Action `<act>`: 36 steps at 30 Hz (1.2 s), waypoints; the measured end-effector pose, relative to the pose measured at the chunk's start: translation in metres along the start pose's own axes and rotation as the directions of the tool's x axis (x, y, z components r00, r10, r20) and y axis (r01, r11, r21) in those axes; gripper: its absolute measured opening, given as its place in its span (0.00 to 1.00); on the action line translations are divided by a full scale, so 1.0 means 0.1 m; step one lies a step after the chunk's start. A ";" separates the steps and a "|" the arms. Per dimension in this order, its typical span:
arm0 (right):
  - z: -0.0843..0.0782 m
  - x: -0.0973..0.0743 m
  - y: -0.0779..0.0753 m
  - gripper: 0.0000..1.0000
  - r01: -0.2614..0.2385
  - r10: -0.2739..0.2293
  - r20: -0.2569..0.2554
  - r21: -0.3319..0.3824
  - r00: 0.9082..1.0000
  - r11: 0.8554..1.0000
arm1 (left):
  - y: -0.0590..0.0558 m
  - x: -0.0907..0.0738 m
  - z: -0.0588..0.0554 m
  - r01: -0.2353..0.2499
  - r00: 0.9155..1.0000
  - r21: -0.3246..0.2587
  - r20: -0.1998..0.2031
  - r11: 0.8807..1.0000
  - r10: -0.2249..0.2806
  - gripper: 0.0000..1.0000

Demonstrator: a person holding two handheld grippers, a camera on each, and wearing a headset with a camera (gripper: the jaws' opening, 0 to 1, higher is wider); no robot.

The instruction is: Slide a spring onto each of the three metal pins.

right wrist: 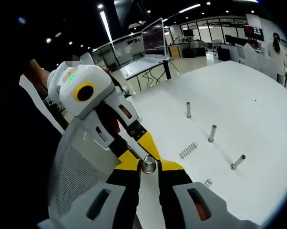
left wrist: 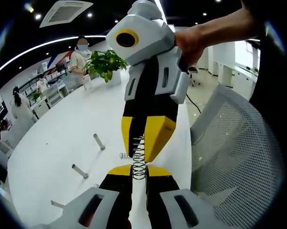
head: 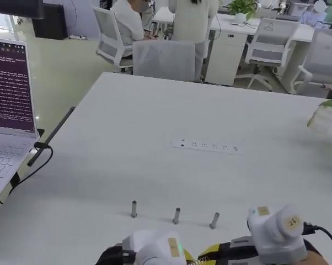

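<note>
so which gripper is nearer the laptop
Left. The left gripper is on the side of the laptop. The right gripper faces it from the far side, and their jaws meet on one spring.

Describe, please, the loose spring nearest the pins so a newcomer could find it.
On the white table, three pins stand in a row. The spring lies flat on its side beside the middle pin and looks longer than the other loose spring nearby.
</note>
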State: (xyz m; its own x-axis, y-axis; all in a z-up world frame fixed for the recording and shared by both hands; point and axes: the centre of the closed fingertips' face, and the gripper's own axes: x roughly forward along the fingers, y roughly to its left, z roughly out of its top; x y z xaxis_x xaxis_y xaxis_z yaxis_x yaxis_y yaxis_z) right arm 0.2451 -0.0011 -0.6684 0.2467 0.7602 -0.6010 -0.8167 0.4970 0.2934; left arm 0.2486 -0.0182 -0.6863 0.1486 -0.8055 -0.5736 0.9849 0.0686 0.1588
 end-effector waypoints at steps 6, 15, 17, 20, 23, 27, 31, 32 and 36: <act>0.00 -0.01 0.02 0.11 -0.034 0.031 -0.049 -0.078 0.998 0.996 | -0.01 0.00 0.05 0.011 1.000 0.006 0.012 1.000 -0.011 0.02; 0.00 0.00 0.03 0.09 -0.068 0.043 -0.129 -0.194 0.991 0.979 | 0.00 -0.02 0.08 0.022 0.999 -0.005 0.027 1.000 -0.022 0.02; 0.01 0.01 0.04 0.09 -0.076 0.047 -0.140 -0.209 0.989 0.975 | 0.00 -0.02 0.08 0.025 0.999 -0.005 0.027 1.000 -0.025 0.02; 0.00 0.01 0.05 0.08 -0.089 0.051 -0.161 -0.237 0.986 0.967 | -0.01 -0.02 0.08 0.034 0.999 -0.004 0.030 0.999 -0.034 0.02; -0.02 0.01 0.06 0.08 -0.096 0.050 -0.176 -0.260 0.983 0.961 | -0.03 -0.03 0.08 0.043 0.999 -0.010 0.034 0.999 -0.042 0.02; -0.03 0.02 0.07 0.08 -0.098 0.047 -0.187 -0.269 0.981 0.958 | -0.04 -0.02 0.06 0.053 0.998 -0.016 0.038 0.998 -0.052 0.02; -0.03 0.04 0.05 0.08 -0.090 0.036 -0.195 -0.274 0.980 0.958 | -0.02 -0.01 0.05 0.047 0.998 -0.048 0.047 0.998 -0.044 0.03; -0.02 0.04 0.05 0.08 -0.089 0.035 -0.196 -0.274 0.980 0.958 | -0.02 -0.01 0.04 0.046 0.998 -0.054 0.048 0.997 -0.043 0.03; -0.01 0.06 0.04 0.08 -0.085 0.030 -0.199 -0.277 0.980 0.957 | 0.01 -0.03 0.02 0.035 0.998 -0.075 0.049 0.997 -0.031 0.03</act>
State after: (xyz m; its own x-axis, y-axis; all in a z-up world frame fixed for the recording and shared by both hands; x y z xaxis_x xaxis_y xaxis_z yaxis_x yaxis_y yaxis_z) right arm 0.2432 0.0049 -0.6713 0.1136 0.6762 -0.7279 -0.9471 0.2950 0.1262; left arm 0.2489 -0.0173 -0.6826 0.1132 -0.8353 -0.5380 0.9934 0.0843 0.0780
